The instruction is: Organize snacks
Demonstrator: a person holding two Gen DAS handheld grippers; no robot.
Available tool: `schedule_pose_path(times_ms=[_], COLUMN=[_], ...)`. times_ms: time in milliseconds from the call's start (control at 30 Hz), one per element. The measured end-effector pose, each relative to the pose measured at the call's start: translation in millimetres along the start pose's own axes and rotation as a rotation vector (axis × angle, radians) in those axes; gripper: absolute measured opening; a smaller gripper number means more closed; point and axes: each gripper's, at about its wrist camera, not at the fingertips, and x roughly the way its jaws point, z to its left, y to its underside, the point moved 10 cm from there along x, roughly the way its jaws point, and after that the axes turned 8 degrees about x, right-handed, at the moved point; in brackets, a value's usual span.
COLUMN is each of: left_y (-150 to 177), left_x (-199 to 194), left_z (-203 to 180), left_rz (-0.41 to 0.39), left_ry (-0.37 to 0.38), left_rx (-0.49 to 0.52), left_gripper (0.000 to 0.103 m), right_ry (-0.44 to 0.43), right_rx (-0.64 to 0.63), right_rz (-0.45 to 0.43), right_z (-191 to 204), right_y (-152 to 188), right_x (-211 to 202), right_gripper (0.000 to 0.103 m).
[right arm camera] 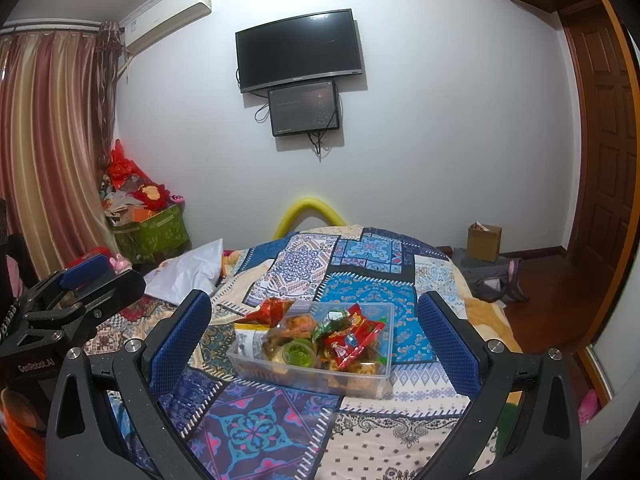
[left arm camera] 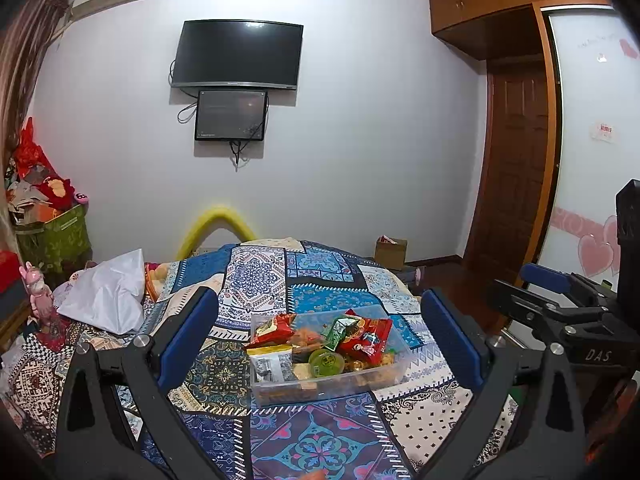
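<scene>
Nearest the cameras, both tools hover above the near edge of the bed [left arm camera: 320, 432], side by side. The left tool [left arm camera: 320, 336] has its blue-padded fingers spread wide and grips nothing; the right tool [right arm camera: 316, 336] is spread likewise, empty. Between the fingers, toward the middle of the patchwork quilt, sits a clear plastic bin [right arm camera: 372, 380] heaped with snacks [right arm camera: 348, 340], red and green packets on top. Beyond, near the far left corner, lies a white pillow [left arm camera: 108, 292].

White wall [left arm camera: 360, 140], mounted TV [left arm camera: 238, 54] — striped curtains [right arm camera: 48, 140], wooden door [left arm camera: 516, 168].
</scene>
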Motion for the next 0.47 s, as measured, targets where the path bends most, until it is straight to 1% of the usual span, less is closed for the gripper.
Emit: schedule_pose_path(times_ms=[133,467], left_y=[0.9,2.9], left_x=[-0.2,3.0], left_z=[0.0,-3.6], left_rz=[-0.002,0.006], left_ry=[-0.002,0.024], left_rx=[-0.002,0.003], left_gripper=[0.102,0.102], right_ry=[0.008,0.014], right_rx=[-0.001,-0.002], right_rz=[-0.004,-0.001], right_z=[-0.9,-4.4], right_y=[-0.5,0.0], right_x=[-0.3,0.4], right_gripper=[0.103,0.103])
